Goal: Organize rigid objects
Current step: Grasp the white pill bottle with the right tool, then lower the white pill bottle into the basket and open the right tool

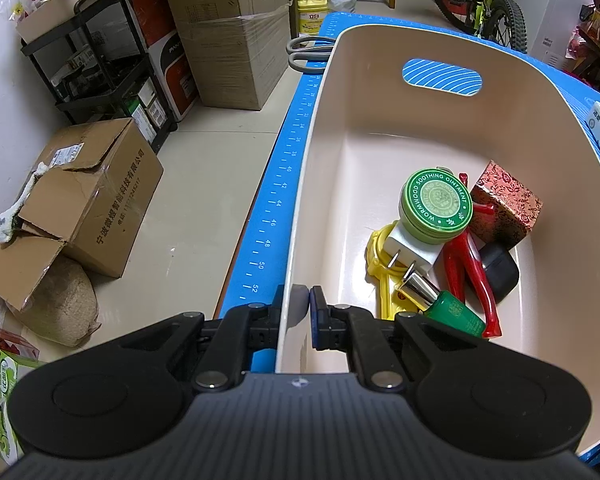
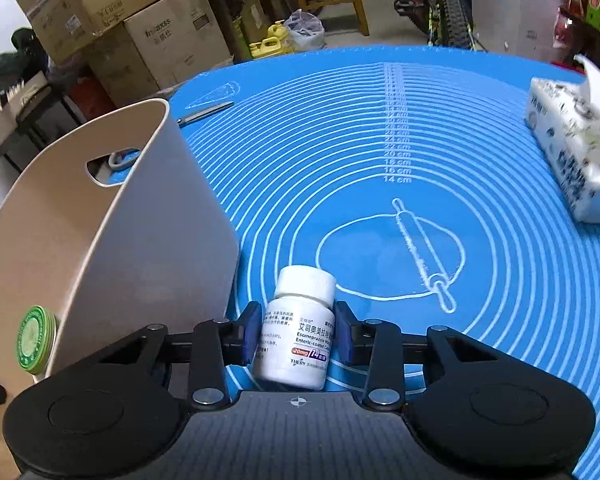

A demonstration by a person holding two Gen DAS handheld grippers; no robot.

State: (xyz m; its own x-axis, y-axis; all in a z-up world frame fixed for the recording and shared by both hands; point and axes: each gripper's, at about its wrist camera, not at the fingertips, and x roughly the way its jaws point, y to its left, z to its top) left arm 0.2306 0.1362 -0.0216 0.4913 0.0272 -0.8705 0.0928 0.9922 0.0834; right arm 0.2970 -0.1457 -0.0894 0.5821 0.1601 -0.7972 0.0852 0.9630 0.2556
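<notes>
My left gripper (image 1: 299, 312) is shut on the near left wall of a beige plastic bin (image 1: 380, 44), one finger outside and one inside. The bin holds a green ointment tin (image 1: 436, 204), a white plug (image 1: 410, 248), a yellow cable (image 1: 380, 268), red pliers (image 1: 474, 264), a patterned red box (image 1: 506, 204), a black object (image 1: 500, 272) and a green tube (image 1: 452, 310). My right gripper (image 2: 296, 332) is shut on a white medicine bottle (image 2: 300, 332) just above the blue mat (image 2: 380, 140), right of the bin (image 2: 148, 216). The tin (image 2: 34, 338) shows inside.
Scissors (image 1: 310, 54) lie on the mat behind the bin; their blades (image 2: 204, 114) show in the right wrist view. A tissue pack (image 2: 576, 152) lies at the mat's right edge. Cardboard boxes (image 1: 88, 192), a black shelf cart (image 1: 100, 60) and a bicycle (image 1: 484, 0) stand around the table.
</notes>
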